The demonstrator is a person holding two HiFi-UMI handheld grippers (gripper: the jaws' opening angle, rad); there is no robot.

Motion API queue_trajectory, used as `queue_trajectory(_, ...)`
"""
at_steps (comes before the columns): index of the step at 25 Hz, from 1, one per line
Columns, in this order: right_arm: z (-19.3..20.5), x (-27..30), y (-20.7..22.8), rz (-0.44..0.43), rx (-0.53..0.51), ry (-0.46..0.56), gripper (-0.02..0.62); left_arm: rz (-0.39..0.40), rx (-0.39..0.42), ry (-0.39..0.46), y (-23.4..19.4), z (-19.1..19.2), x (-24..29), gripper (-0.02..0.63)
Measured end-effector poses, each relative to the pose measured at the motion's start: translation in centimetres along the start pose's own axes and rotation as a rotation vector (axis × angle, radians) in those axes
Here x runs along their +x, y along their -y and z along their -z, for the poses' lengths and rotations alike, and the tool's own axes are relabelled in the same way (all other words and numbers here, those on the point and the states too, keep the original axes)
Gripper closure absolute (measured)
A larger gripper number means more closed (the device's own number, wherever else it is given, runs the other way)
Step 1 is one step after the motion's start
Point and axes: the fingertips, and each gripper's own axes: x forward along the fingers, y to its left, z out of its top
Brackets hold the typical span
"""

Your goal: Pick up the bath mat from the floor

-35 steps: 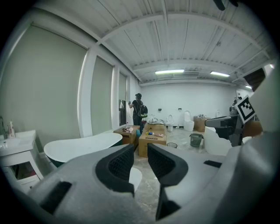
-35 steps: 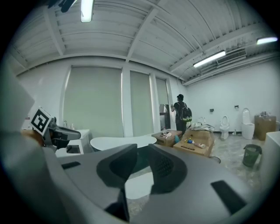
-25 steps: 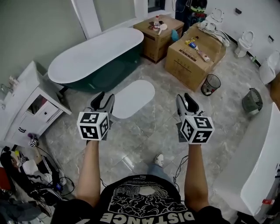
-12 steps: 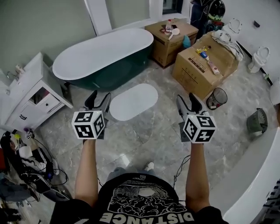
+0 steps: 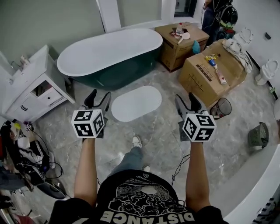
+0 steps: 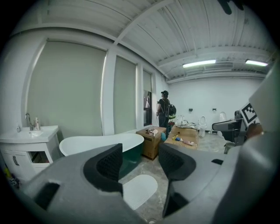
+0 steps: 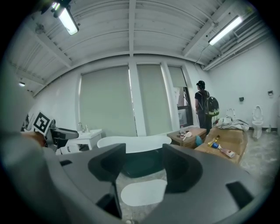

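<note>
with a step taken forward, the empty fingers of the left gripper (image 5: 99, 97) and right gripper (image 5: 185, 99) are spreading apart, readying for the white bath mat (image 5: 136, 103) still flat on the floor (image 5: 159, 131) ahead, beside the bathtub (image 5: 109, 52).

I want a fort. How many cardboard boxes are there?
2. One cardboard box sits near the bathtub; the second box lies right of it, beside a wastebasket. Others may be hidden.

The person (image 5: 215, 12) at one o'clock is cut off by the top edge; small items (image 5: 217, 70) on the cardboard boxes (image 5: 199, 81) are too tiny to name.
</note>
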Motion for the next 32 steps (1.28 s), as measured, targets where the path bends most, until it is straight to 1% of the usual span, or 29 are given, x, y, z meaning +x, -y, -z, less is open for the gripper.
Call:
queue_trajectory(4, 0.1, 3.4, 0.5, -0.027, -0.008, -0.013, 0.337, -0.03, -0.01, 0.001, -1.4, 0.3, 2.3, 0.342)
queue_trajectory(9, -0.5, 9.5, 1.7, -0.053, -0.025, -0.03, 0.33, -0.058, -0.041, 0.006, -4.2, 0.2, 7.2, 0.342)
queue_trajectory(18, -3.8, 24.3, 4.4, -0.109, -0.059, -0.079, 0.325, -0.116, -0.097, -0.02, -10.8, -1.7, 18.9, 0.342)
queue_trajectory(22, -5.1, 31.7, 4.2, -0.146, -0.086, -0.121, 0.327, -0.145, -0.127, -0.043, -14.3, -1.7, 23.4, 0.342)
queue_trajectory(26, -6.3, 37.5, 3.5, -0.183, -0.096, -0.144, 0.325, -0.177, -0.145, -0.059, -17.3, -2.1, 26.4, 0.342)
queue_trajectory(32, -7.0, 42.7, 3.3, -0.214, -0.097, -0.149, 0.321, -0.208, -0.148, -0.069, -20.0, -2.6, 29.0, 0.342)
